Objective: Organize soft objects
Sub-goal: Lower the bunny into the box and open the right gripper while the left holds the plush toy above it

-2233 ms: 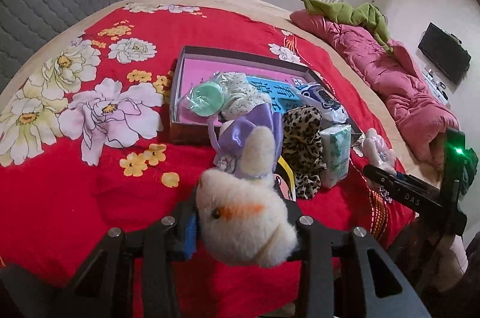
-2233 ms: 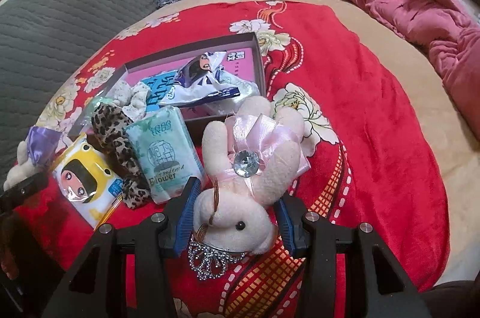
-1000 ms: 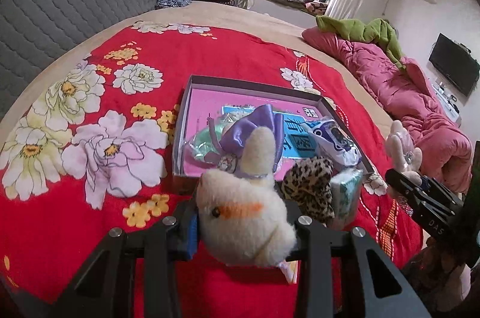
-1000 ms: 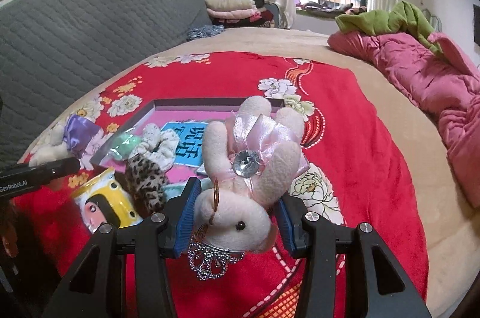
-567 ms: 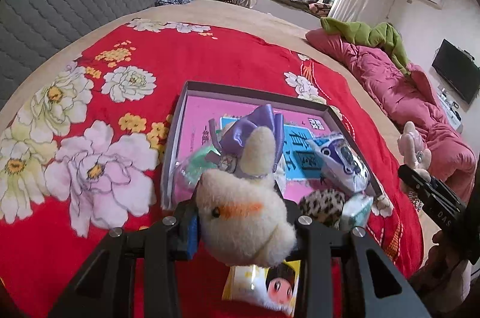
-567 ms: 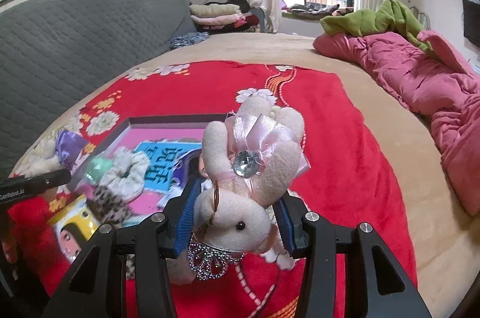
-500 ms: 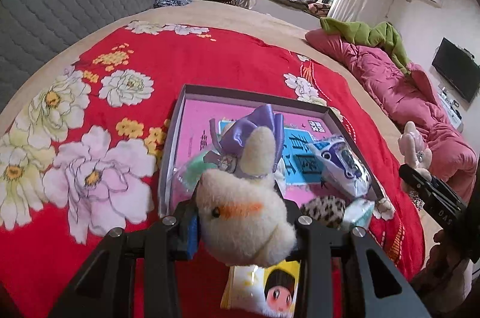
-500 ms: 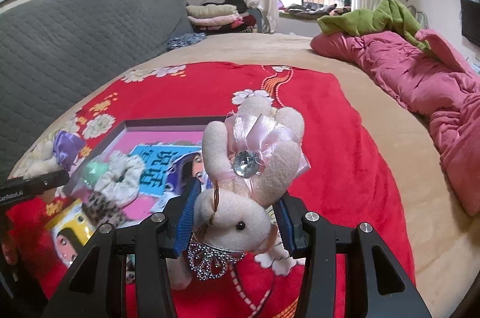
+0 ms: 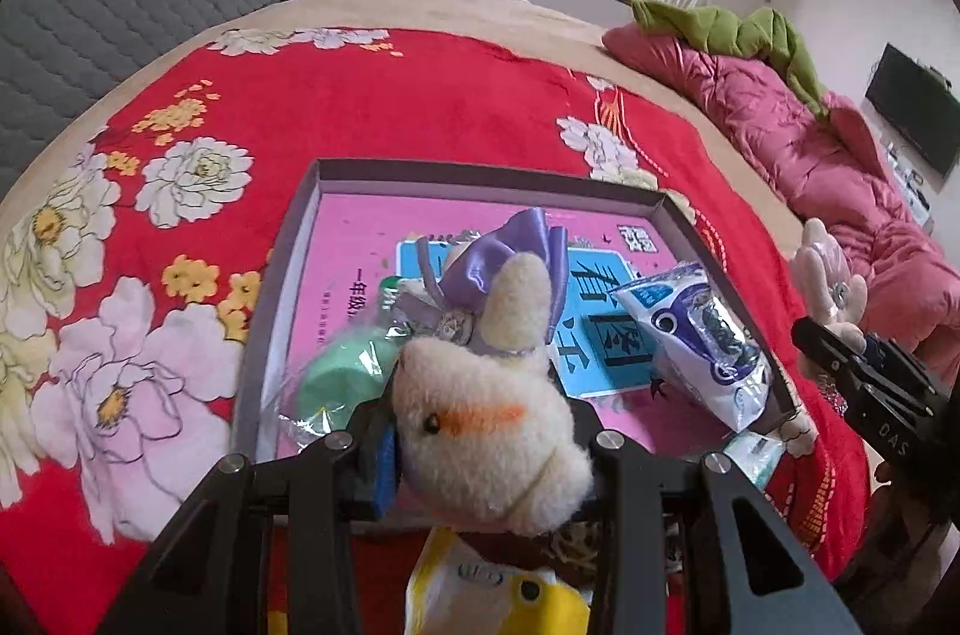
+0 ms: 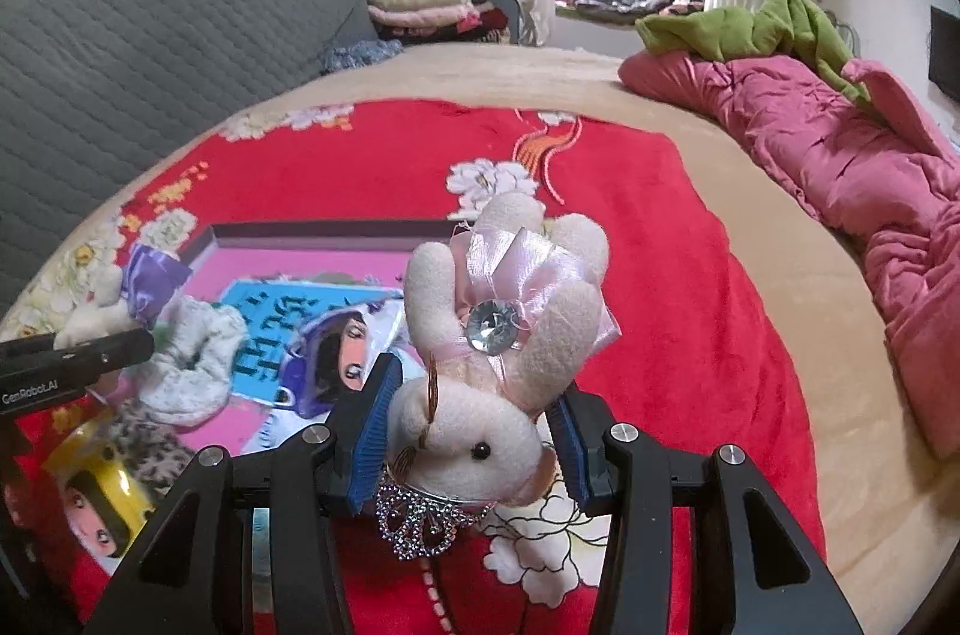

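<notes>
Right wrist: tongs (image 10: 468,446) grip pink-bowed cream bunny (image 10: 498,365).

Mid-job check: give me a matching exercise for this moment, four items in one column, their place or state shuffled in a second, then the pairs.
Items:
1. purple-bow bunny
2. pink-bow bunny
3. blue-white snack packet
4. yellow cartoon pack

Places:
A. clamped in the right claw
B. on the red blanket, outside the box
C. clamped in the left claw
D. lying in the pink-lined box, against its right wall

Pairs: 1-C, 2-A, 3-D, 4-B
</notes>
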Demonstrator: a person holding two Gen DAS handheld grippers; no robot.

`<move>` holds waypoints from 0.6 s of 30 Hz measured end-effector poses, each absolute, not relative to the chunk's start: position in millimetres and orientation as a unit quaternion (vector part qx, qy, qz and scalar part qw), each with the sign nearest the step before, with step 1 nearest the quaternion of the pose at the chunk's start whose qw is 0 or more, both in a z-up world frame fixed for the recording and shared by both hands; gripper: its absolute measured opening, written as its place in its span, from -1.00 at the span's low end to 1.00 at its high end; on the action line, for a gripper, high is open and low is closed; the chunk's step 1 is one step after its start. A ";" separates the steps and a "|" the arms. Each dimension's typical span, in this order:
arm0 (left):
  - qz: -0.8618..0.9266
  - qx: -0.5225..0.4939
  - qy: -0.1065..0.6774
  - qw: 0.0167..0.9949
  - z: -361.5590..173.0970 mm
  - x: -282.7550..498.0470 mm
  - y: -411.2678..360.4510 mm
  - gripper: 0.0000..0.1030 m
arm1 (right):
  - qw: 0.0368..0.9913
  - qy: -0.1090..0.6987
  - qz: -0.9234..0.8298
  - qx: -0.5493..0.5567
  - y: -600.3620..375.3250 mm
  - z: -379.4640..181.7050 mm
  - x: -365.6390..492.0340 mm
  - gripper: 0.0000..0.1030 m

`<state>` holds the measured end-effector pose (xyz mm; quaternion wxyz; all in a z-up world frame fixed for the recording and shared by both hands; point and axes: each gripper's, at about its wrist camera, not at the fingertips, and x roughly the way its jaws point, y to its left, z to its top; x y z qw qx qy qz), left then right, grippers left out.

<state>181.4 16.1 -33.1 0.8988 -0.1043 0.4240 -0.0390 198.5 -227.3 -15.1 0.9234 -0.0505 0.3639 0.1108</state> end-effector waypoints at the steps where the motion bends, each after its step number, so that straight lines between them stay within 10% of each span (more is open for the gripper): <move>1: -0.040 -0.100 0.426 0.898 -34.8 183.3 14.4 -0.24 | 0.922 0.368 0.108 -0.059 -224.9 -18.1 201.0 -0.05; 18: -0.040 -0.079 0.455 0.886 -54.7 194.9 5.0 -0.24 | 0.896 0.406 0.155 -0.087 -187.8 -50.1 214.0 -0.05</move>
